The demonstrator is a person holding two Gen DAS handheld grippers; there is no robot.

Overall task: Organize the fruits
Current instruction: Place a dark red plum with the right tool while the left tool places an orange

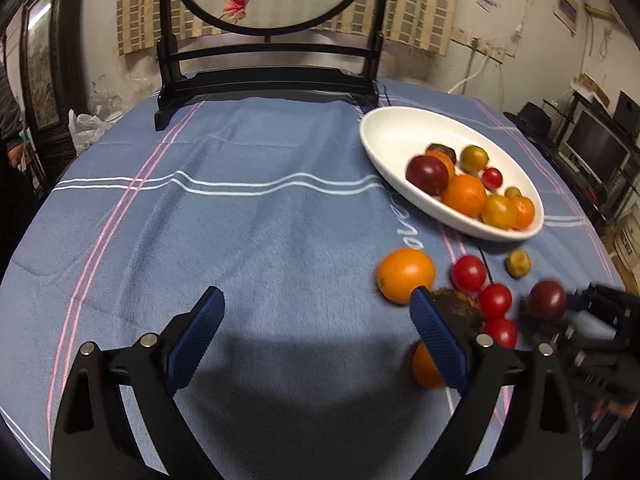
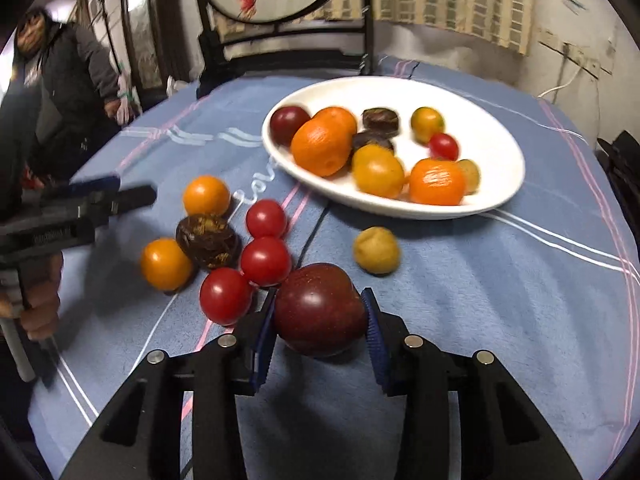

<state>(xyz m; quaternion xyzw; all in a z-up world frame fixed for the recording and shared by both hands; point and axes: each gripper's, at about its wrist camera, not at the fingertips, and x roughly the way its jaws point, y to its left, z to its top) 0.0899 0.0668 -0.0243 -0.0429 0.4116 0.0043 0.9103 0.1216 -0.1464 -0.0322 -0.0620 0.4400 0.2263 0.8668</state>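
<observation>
Blue tablecloth [image 2: 480, 300]: three red tomatoes [image 2: 265, 261], perhaps two oranges [image 2: 206, 195] loose.

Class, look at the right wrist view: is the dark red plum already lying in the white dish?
No: the dark red plum sits clamped in the right gripper, outside the white dish.

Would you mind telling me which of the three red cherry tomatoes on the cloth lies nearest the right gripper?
The lowest cherry tomato, beside the right gripper that clamps the dark plum; the other two sit farther toward the white dish.
</observation>
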